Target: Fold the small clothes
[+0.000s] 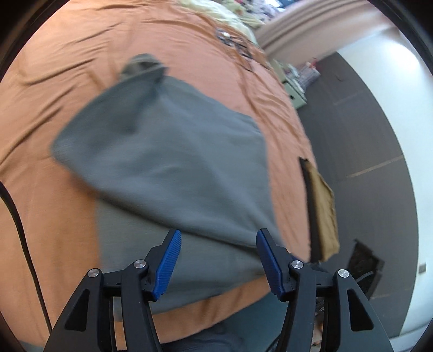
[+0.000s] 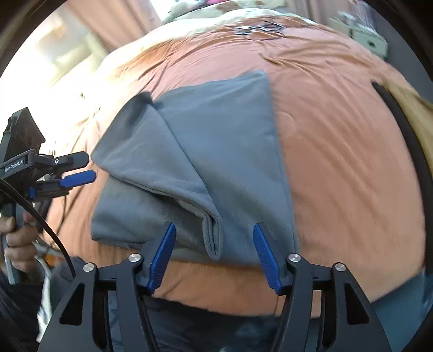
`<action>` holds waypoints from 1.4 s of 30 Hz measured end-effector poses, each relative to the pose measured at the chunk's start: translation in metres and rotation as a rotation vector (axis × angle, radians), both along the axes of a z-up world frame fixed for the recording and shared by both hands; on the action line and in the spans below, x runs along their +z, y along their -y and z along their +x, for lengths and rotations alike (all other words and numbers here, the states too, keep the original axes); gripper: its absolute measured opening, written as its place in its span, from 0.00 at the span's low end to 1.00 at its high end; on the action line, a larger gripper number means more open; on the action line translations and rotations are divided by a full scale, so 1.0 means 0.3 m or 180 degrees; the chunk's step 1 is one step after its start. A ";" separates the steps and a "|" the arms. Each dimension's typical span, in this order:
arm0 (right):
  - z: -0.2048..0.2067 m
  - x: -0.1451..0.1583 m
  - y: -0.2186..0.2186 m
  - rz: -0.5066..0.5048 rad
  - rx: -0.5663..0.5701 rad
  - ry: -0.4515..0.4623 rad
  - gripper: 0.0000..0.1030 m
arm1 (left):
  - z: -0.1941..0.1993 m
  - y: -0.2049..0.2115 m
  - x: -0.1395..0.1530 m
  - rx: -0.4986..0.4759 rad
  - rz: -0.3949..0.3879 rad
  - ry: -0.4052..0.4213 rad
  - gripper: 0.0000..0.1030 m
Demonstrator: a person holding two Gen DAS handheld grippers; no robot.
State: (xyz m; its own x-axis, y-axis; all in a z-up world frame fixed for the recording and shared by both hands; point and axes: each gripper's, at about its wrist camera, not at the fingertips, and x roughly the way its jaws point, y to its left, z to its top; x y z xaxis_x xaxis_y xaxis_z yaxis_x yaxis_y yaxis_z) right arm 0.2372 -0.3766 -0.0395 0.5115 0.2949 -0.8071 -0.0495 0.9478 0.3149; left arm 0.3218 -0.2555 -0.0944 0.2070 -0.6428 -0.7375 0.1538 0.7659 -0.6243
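A grey garment [image 1: 176,162] lies partly folded on the orange bedsheet [image 1: 67,67], with one flap laid diagonally over the rest. My left gripper [image 1: 219,232] hovers open over the garment's near part, with nothing pinched between its blue pads. In the right wrist view the same garment [image 2: 216,130] shows a folded ridge running down toward my right gripper [image 2: 213,226]. That gripper stands open above the garment's near edge, its pads apart from the cloth. The left gripper [image 2: 92,166] also appears at the left, held in a hand [image 2: 19,238], open beside the garment's left edge.
A tan cloth with a black strip [image 1: 324,205] hangs at the bed's right edge, above dark floor [image 1: 365,121]. Pale clothes [image 1: 216,10] are piled at the far end. A black cable [image 1: 16,216] runs down the left side. The sheet carries a dark printed mark [image 2: 259,28].
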 end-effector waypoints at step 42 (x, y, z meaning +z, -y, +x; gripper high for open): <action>0.111 -0.139 0.294 0.1402 0.0021 -0.0166 0.06 | -0.031 -0.058 -0.184 -0.0114 0.0911 -0.0138 0.47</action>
